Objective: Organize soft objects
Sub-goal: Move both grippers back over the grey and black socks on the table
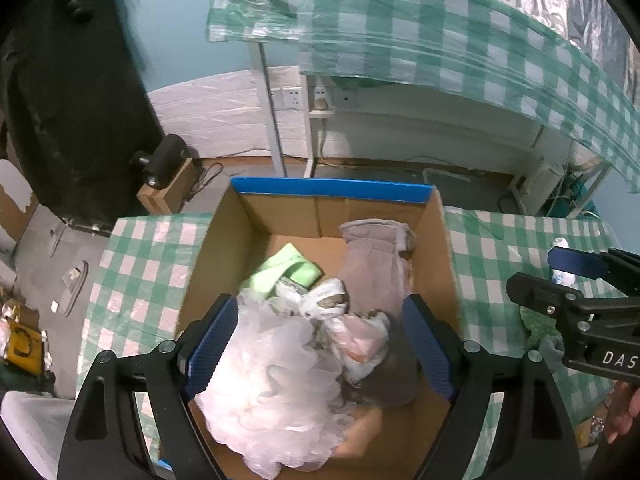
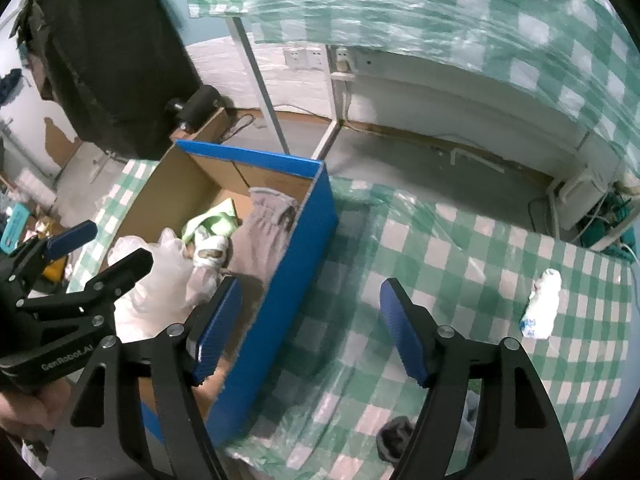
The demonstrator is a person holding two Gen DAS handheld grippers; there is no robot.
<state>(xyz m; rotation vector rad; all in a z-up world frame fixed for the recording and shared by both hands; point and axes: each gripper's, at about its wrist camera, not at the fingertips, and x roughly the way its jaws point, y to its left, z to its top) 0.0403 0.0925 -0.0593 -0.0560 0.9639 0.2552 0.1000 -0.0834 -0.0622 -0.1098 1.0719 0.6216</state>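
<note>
A blue-sided cardboard box (image 1: pixel 332 188) (image 2: pixel 308 240) stands on the green checked table. It holds a white mesh bath pouf (image 1: pixel 272 384), a light green cloth (image 1: pixel 284 272), a grey glove-like cloth (image 1: pixel 372 260), white rolled items (image 1: pixel 324 300) and a dark grey cloth (image 1: pixel 396 376). My left gripper (image 1: pixel 320 344) is open above the box, over the pouf, holding nothing. My right gripper (image 2: pixel 308 328) is open and empty over the box's right wall. A white rolled packet (image 2: pixel 542 304) lies on the table to its right. A dark grey cloth (image 2: pixel 394 438) lies near my right gripper's base.
The table carries a green checked plastic cover (image 2: pixel 460 264). Behind it a second covered table (image 1: pixel 440 40) stands by a white wall with sockets (image 1: pixel 292 96). A black cabinet (image 1: pixel 68 100) is at the left. Clutter lies on the floor at left (image 1: pixel 24 340).
</note>
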